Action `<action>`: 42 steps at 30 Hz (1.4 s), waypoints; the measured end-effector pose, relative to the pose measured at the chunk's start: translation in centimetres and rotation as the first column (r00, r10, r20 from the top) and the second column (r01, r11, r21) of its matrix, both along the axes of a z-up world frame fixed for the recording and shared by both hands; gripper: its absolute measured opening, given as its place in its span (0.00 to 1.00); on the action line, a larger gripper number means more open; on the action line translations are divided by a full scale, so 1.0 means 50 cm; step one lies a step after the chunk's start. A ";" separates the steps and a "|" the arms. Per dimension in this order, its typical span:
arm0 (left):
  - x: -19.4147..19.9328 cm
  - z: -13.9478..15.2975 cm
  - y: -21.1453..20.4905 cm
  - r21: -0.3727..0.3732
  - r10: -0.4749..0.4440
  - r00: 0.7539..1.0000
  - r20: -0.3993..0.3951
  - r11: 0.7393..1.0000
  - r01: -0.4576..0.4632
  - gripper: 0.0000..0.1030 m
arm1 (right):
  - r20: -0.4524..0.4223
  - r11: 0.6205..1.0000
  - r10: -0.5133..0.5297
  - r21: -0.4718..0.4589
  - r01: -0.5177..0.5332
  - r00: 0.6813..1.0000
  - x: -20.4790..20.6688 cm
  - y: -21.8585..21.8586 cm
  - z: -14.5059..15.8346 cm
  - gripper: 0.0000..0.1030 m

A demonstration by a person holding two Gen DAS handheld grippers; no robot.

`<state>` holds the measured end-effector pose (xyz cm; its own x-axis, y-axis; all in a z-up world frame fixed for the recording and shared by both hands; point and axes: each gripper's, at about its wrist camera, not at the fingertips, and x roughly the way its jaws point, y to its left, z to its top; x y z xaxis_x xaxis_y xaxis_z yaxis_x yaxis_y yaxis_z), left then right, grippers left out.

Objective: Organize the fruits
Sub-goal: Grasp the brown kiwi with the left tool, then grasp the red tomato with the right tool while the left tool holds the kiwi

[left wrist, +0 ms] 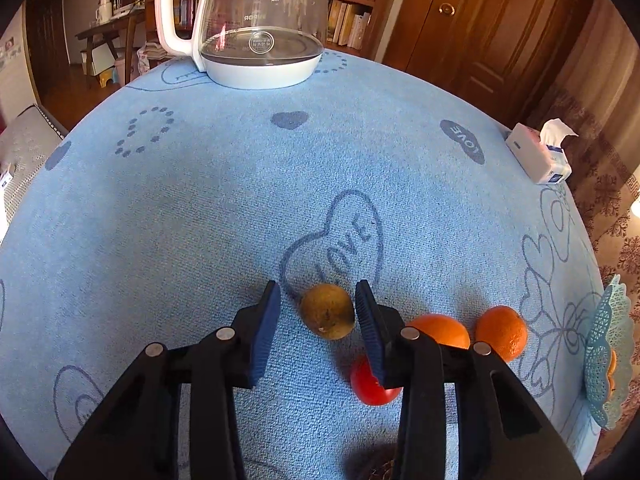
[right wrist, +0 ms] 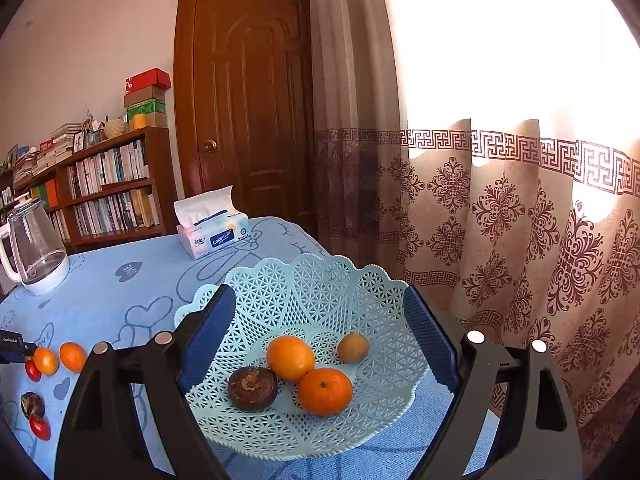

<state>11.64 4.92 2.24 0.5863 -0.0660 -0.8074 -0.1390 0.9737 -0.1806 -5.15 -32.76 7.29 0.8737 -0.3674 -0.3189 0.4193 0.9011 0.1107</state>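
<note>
1. Your left tongs point steeply down at the bench, jaws apart around a brown-green kiwi. The right pad looks to touch the fruit's side; the left pad stands clear of it. No grip.
2. The kiwi lies on the blue cloth at the foot of a printed "LOVE" heart, toward the bench's near edge.
3. Just right of the tongs: two oranges side by side, and a red tomato partly hidden behind the right jaw.
4. Your right tongs are spread wide and empty, hovering over the pale blue lattice basket at the bench's edge next to the curtain.
5. In the basket: two oranges touching, a dark round fruit beside them, and a small yellowish-brown fruit slightly apart.
6. Far edge of the bench: a glass kettle. Tissue pack at the far right corner.
</note>
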 end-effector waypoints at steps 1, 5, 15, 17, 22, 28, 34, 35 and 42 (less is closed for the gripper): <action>0.001 -0.001 0.000 0.001 0.001 1.000 0.002 1.000 -0.001 0.36 | -0.001 1.000 0.001 0.000 -0.001 1.000 0.001 0.000 0.000 0.85; 0.002 -0.002 0.002 -0.010 -0.009 1.000 0.015 1.000 0.009 0.30 | 0.001 1.000 0.001 -0.001 -0.001 1.000 0.001 0.001 0.000 0.85; -0.017 0.039 0.000 -0.024 -0.020 0.996 0.090 0.999 0.023 0.26 | 0.008 1.000 0.011 -0.011 -0.011 1.000 -0.003 0.006 0.001 0.85; -0.025 0.052 0.001 -0.021 -0.014 0.994 0.112 1.000 0.016 0.26 | 0.011 1.000 0.017 -0.013 -0.017 1.000 -0.006 0.009 0.002 0.85; -0.044 0.083 0.001 0.005 0.000 0.986 0.169 1.000 -0.001 0.26 | -0.005 0.995 0.091 -0.025 -0.092 0.996 -0.007 0.041 0.005 0.85; -0.059 0.102 0.001 0.031 0.012 0.977 0.213 0.999 -0.019 0.26 | -0.094 0.928 0.372 0.044 -0.370 0.923 0.014 0.138 0.000 0.85; -0.067 0.110 0.006 0.041 0.030 0.973 0.231 0.998 -0.040 0.26 | -0.184 0.800 0.600 0.120 -0.588 0.779 0.037 0.256 -0.015 0.85; -0.068 0.110 0.006 0.046 0.031 0.972 0.233 0.998 -0.043 0.26 | -0.198 0.781 0.624 0.133 -0.610 0.756 0.041 0.273 -0.018 0.85; -0.074 0.117 0.009 0.056 0.039 0.968 0.247 0.997 -0.054 0.26 | -0.302 0.685 0.722 0.189 -0.704 0.622 0.072 0.367 -0.049 0.75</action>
